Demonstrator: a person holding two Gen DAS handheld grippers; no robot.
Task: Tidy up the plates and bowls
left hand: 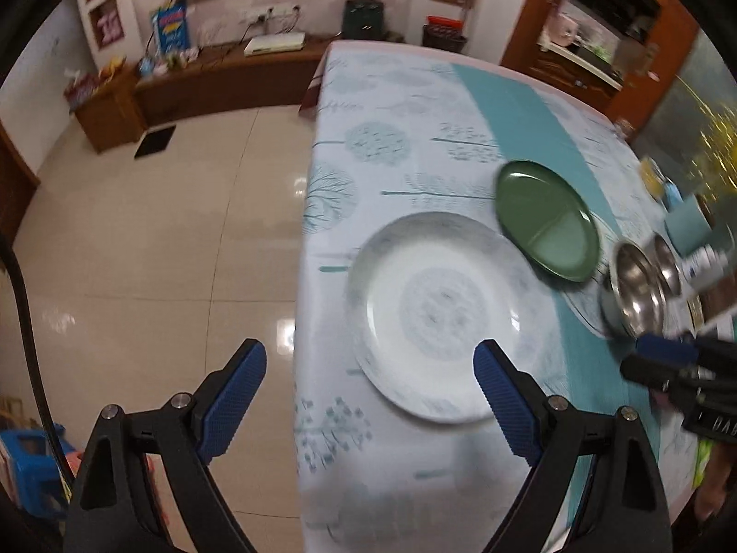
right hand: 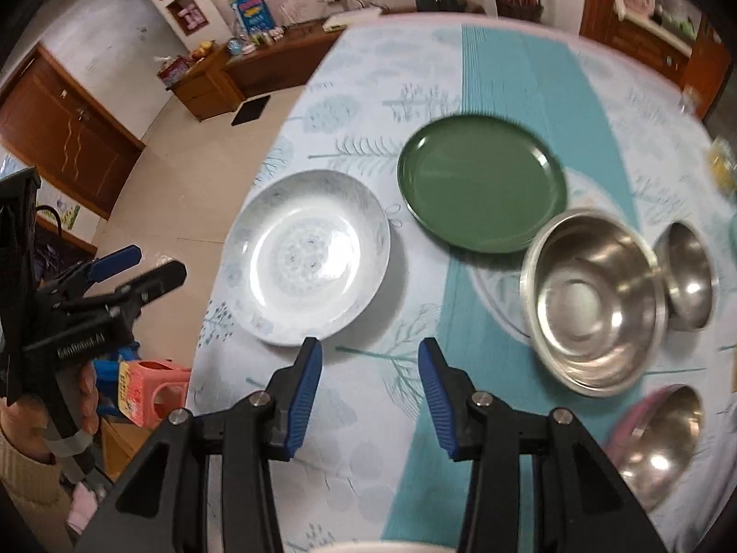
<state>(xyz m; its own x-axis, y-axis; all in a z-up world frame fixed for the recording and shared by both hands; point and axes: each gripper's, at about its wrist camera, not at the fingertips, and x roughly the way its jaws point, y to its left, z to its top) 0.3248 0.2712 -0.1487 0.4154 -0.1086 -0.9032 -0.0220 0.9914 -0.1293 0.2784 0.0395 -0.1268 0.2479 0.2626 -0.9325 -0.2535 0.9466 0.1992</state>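
A white patterned plate [left hand: 437, 318] [right hand: 306, 258] lies near the left edge of the table [left hand: 414, 138]. Just beyond it, to the right, sits a green plate [left hand: 548, 221] [right hand: 481, 184]. A large steel bowl [right hand: 594, 299] [left hand: 638, 295] touches a smaller steel bowl [right hand: 688, 276] [left hand: 668, 262] on its right. A third steel bowl [right hand: 658, 442] sits at the near right. My left gripper [left hand: 368, 355] [right hand: 152, 267] hangs wide open over the table's left edge, its right finger above the white plate's near rim. My right gripper [right hand: 370, 350] [left hand: 645, 359] is open over bare cloth, nearer than the white plate, with nothing between its fingers.
The table's cloth [right hand: 506, 69] has a teal stripe. A teal container [left hand: 691, 230] and small items crowd the table's far right. Tiled floor [left hand: 161, 253] drops off left of the table. A pink box [right hand: 152, 391] sits low on the left. A hand [right hand: 87, 396] holds the left gripper.
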